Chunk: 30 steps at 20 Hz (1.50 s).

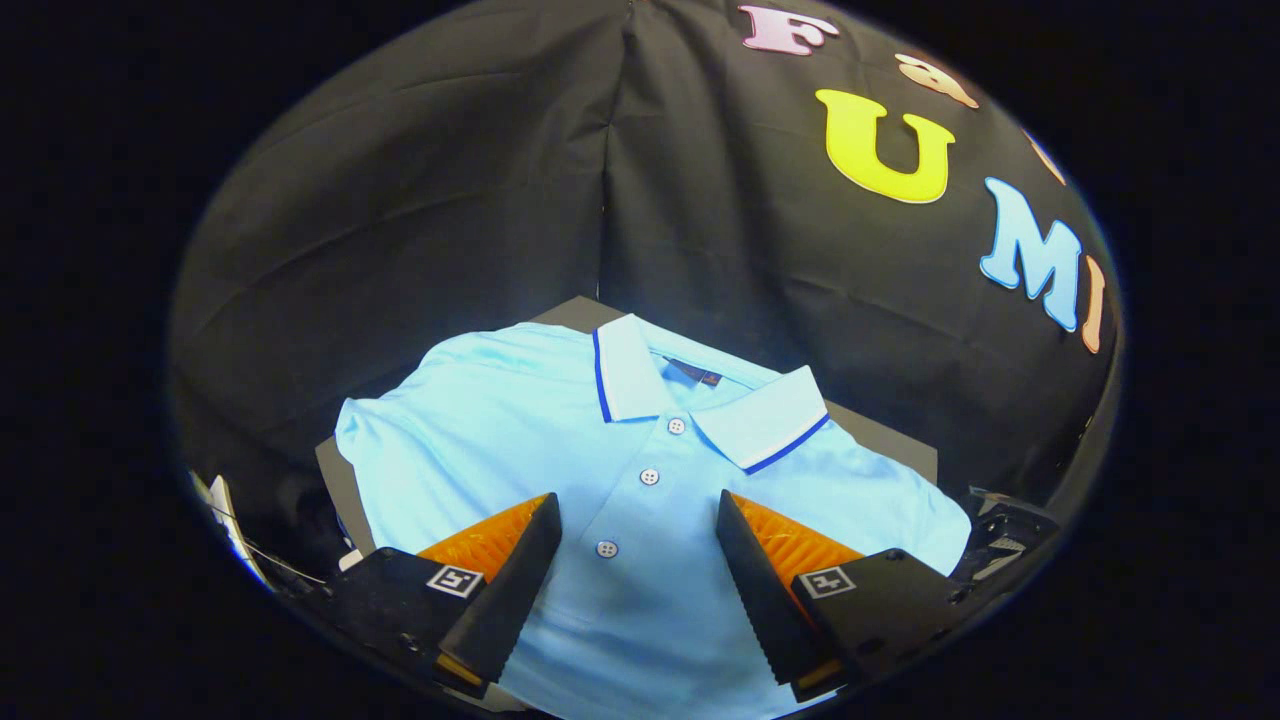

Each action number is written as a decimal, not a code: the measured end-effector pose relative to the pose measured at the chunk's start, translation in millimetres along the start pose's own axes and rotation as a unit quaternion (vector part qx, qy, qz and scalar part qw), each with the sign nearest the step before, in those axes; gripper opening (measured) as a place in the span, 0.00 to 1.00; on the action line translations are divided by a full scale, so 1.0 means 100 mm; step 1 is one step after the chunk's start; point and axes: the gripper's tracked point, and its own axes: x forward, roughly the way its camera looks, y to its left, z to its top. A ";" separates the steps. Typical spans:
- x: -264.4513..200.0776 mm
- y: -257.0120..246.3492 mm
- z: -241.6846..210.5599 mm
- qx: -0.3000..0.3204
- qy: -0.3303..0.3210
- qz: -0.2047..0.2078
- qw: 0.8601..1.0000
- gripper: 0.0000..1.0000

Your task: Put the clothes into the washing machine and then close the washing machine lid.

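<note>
A light blue polo shirt (520, 430) lies folded flat on a dark table (880, 440), its white collar with a blue stripe pointing away from me. My gripper (637, 505) hovers above the shirt's chest, open, with the button placket running between the two fingers. The lowest visible button sits just inside the gap. Neither finger presses on the cloth as far as I can see.
The table's back corner shows beyond the collar, close to the black cloth wall. A dark object (1005, 535) stands off the shirt's right sleeve, and something pale (225, 515) lies off the left side.
</note>
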 end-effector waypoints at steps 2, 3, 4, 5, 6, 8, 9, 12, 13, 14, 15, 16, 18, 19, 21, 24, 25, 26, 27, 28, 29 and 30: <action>0.05 0.00 0.00 -0.004 0.012 0.011 1.000 0.95; 0.04 0.00 0.04 -0.003 0.011 0.011 1.000 0.92; 0.03 0.00 0.05 -0.005 0.013 0.011 1.000 0.88; 0.05 0.00 0.04 -0.006 0.010 0.007 1.000 0.85; 0.03 -0.05 0.07 -0.005 -0.008 -0.007 1.000 0.54; 0.01 -0.07 0.11 -0.028 -0.017 -0.013 0.999 0.23; 0.02 -0.07 0.11 -0.039 -0.022 -0.017 0.999 0.23; 0.03 -0.08 0.11 -0.039 -0.028 -0.014 0.999 0.05; -0.01 -0.05 0.13 -0.024 -0.036 -0.008 0.999 0.05; -0.03 -0.04 0.16 -0.005 -0.051 -0.001 0.999 0.02; -0.09 -0.05 0.23 0.009 -0.069 0.003 0.998 0.01; -0.12 -0.06 0.26 0.019 -0.076 0.006 0.997 0.01; -0.21 -0.08 0.30 0.026 -0.098 0.009 0.995 0.01; -0.27 -0.11 0.28 0.023 -0.105 0.007 0.994 0.01; -0.40 -0.16 0.32 0.016 -0.129 0.003 0.991 0.01; -0.58 -0.28 0.34 0.009 -0.153 -0.006 0.988 0.01; -0.64 -0.33 0.32 0.007 -0.155 -0.010 0.988 0.01; -0.69 -0.39 0.32 0.007 -0.161 -0.013 0.987 0.01; -0.75 -0.47 0.32 0.010 -0.166 -0.018 0.986 0.01; -0.80 -0.54 0.29 0.014 -0.168 -0.021 0.986 0.01; -0.86 -0.63 0.27 0.018 -0.174 -0.027 0.984 0.01; -0.91 -0.72 0.25 0.023 -0.177 -0.033 0.983 0.01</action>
